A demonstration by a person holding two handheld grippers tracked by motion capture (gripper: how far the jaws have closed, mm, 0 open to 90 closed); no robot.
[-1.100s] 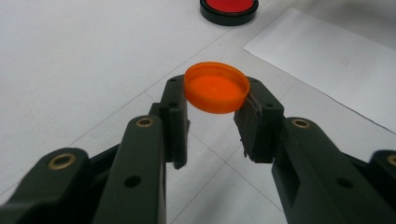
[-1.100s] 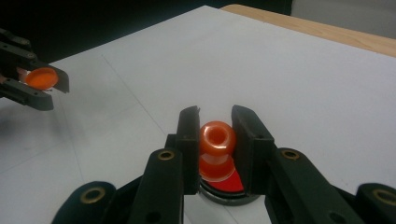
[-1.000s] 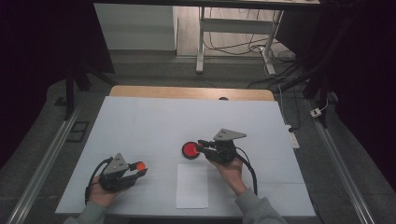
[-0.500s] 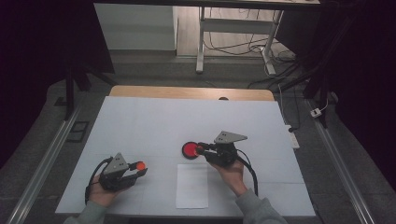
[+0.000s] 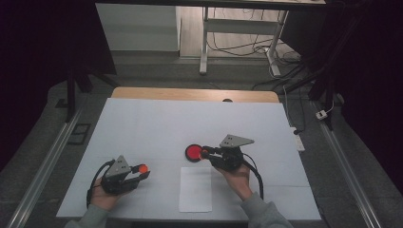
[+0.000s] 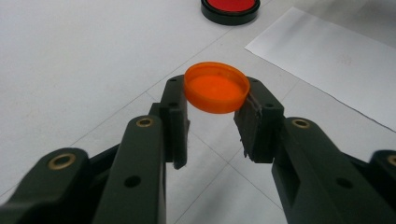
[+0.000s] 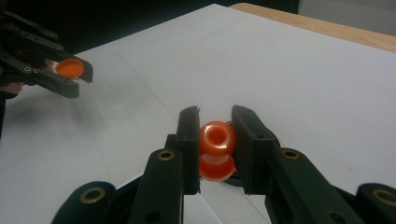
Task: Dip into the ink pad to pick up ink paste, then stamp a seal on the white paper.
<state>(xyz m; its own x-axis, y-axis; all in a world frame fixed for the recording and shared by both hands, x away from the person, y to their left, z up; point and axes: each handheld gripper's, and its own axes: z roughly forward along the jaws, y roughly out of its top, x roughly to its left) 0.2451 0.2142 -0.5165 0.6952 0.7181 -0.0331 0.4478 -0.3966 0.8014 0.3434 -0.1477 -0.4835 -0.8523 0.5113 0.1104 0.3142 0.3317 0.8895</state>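
The right gripper pinches an orange stamp between its jaws, over the ink pad; the left gripper clamps the orange cap by its rim, which might slip free

- Table, white-covered top with a bare wooden strip along its far edge.
- Red ink pad, near centre.
- White paper sheet, near front edge.

Black two-jaw left gripper and right gripper, brass-ringed pivot holes, grey three-cornered top plates, trailing black cables, grey sleeves
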